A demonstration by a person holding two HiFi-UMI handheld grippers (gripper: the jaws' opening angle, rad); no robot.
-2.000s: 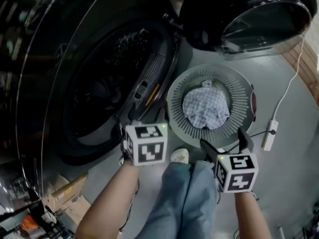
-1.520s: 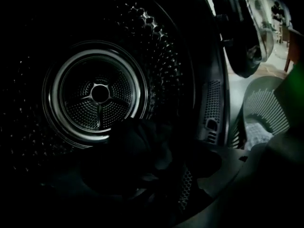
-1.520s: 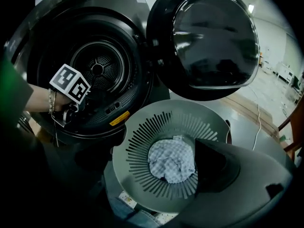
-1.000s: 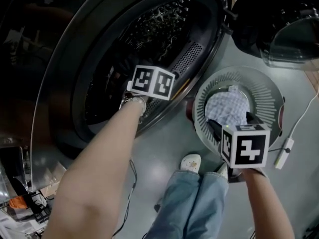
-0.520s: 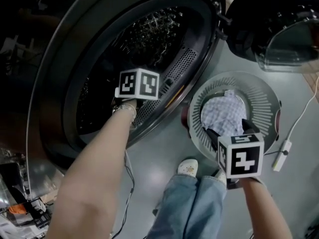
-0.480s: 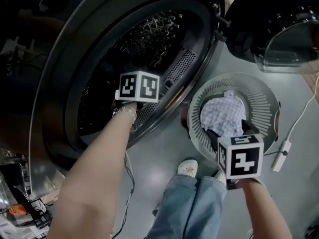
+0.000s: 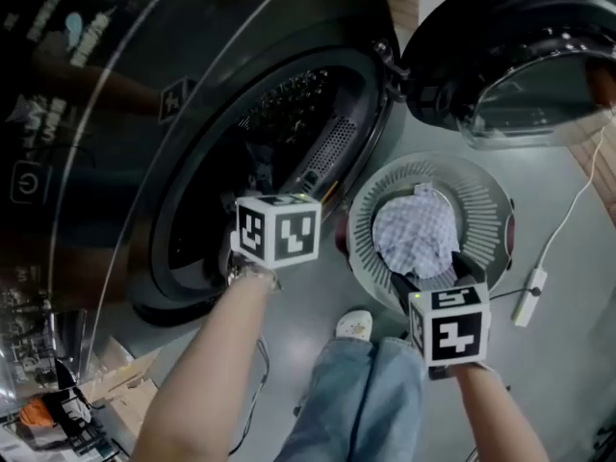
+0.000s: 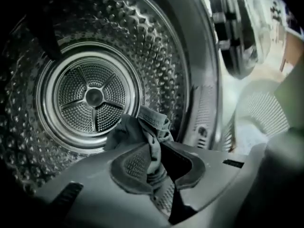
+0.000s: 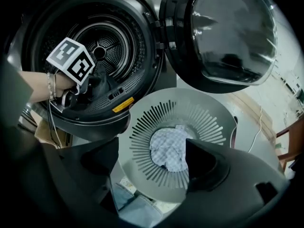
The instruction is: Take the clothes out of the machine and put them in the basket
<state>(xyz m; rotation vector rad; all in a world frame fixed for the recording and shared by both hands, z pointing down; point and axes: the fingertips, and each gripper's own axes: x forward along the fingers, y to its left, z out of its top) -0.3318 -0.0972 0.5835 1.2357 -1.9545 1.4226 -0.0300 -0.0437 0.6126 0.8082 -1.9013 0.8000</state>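
Note:
My left gripper (image 8: 161,163) is shut on a crumpled grey garment (image 8: 142,127), which it holds just inside the mouth of the steel drum (image 8: 95,96). In the head view its marker cube (image 7: 277,229) sits at the lower rim of the machine opening (image 7: 279,133) and hides the jaws. My right gripper (image 7: 433,275) hangs over the round slatted basket (image 7: 481,200). Its jaws are closing with nothing between them. A blue-and-white checked cloth (image 7: 416,234) lies in the basket's bottom. The right gripper view shows that cloth (image 9: 168,148) beyond the jaws.
The machine's round door (image 7: 510,56) stands swung open above the basket. A white power strip (image 7: 527,296) with its cable lies on the floor at the right. The person's jeans (image 7: 366,393) and a shoe (image 7: 352,327) are below the basket. Cardboard boxes (image 7: 106,383) sit at the lower left.
My left gripper has come back from deeper in the drum to its lower rim, now shut on the grey garment. The right gripper has stayed over the basket.

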